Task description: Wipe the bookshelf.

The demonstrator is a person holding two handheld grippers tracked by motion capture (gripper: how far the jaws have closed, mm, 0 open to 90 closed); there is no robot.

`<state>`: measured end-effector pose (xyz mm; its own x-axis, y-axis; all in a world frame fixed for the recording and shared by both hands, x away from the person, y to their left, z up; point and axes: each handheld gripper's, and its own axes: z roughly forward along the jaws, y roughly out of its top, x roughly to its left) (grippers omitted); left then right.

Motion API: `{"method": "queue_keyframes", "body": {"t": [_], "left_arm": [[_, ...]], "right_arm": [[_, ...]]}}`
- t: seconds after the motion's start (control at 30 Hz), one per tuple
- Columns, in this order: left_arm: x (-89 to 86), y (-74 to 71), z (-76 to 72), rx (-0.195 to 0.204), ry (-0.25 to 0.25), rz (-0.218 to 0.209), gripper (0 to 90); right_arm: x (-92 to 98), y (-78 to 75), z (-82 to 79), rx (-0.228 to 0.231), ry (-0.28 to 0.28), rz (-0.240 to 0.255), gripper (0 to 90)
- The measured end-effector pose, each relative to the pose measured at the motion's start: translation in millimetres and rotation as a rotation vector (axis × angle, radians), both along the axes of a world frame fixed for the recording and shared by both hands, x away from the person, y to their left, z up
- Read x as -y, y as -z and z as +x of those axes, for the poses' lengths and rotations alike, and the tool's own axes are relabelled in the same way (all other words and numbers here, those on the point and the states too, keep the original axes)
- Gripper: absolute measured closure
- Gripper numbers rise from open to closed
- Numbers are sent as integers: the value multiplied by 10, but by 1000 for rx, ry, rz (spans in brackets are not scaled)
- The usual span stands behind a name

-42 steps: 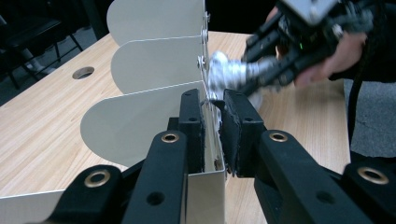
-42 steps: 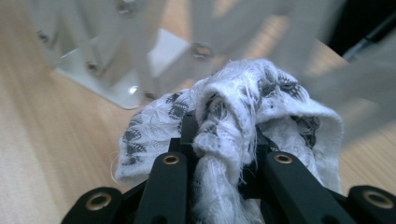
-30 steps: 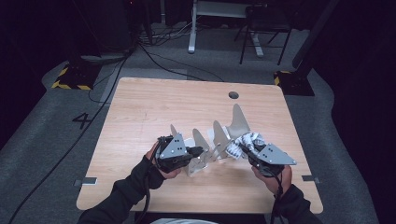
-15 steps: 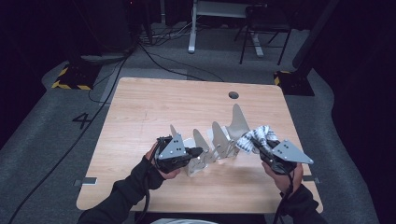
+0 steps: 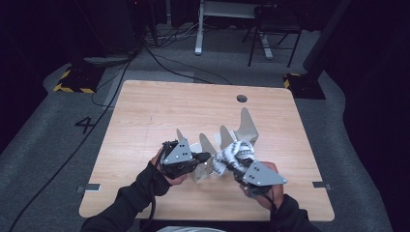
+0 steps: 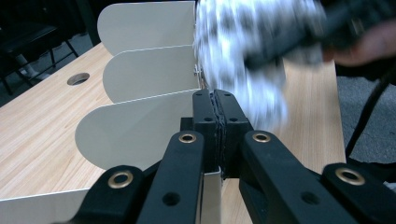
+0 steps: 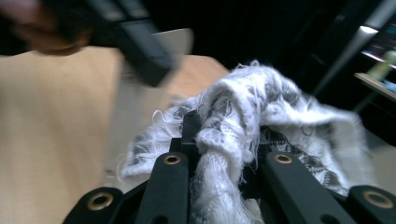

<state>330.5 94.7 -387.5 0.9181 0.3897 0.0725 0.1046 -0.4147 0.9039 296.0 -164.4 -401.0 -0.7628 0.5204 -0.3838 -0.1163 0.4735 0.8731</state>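
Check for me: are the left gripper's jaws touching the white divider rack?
Touching. The left gripper view shows the left gripper with its jaws pinched shut on the thin edge of the white divider rack, no gap visible.

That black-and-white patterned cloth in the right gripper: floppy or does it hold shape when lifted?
Likely floppy: the black-and-white patterned cloth bunches and droops around the right gripper, which is shut on it. Probably light, since a pinch at one fold carries it above the wooden table. Its frayed threads may snag on the white fin-shaped divider rack.
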Motion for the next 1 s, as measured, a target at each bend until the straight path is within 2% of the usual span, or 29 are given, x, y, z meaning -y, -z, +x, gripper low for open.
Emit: {"method": "queue_keyframes", "body": {"t": [0.13,0.2,0.23,0.3,0.37,0.43,0.5,0.53,0.63,0.7,0.77,0.9,0.93,0.97,1.0], "left_arm": [[5,-1,13,-3,2,-2,886],[0,1,15,-2,2,-4,886],[1,1,13,-4,1,-4,886],[0,1,14,-3,1,-4,886],[-2,4,18,-5,1,-7,887],[0,5,21,-5,-1,-9,887],[6,7,28,-7,-5,-11,887],[6,7,28,-7,-5,-11,887],[21,10,29,-10,-10,-15,887],[36,13,35,-12,-9,-20,887],[62,13,44,-6,-13,-19,887],[157,18,60,3,-20,-20,881],[157,18,60,3,-20,-20,881],[200,19,69,8,-17,-20,881],[253,15,80,11,-11,-14,868]], "right_arm": [[-332,174,-64,-48,-122,-68,777],[-453,229,-68,-38,-151,-110,777],[-494,255,-58,-49,-160,-106,777],[-564,324,-30,-85,-168,-114,777],[-622,454,-26,-95,-166,-178,777],[-617,567,-7,-114,-151,-231,777],[-552,650,43,-142,-128,-256,777],[-552,650,43,-142,-128,-256,777],[-378,691,104,-156,-69,-273,777],[-224,687,164,-156,-10,-275,777],[-23,662,272,-181,64,-242,777],[319,563,427,-178,185,-179,776],[319,563,427,-178,185,-179,776],[385,539,449,-175,208,-174,776],[512,491,491,-165,254,-153,776]]}}
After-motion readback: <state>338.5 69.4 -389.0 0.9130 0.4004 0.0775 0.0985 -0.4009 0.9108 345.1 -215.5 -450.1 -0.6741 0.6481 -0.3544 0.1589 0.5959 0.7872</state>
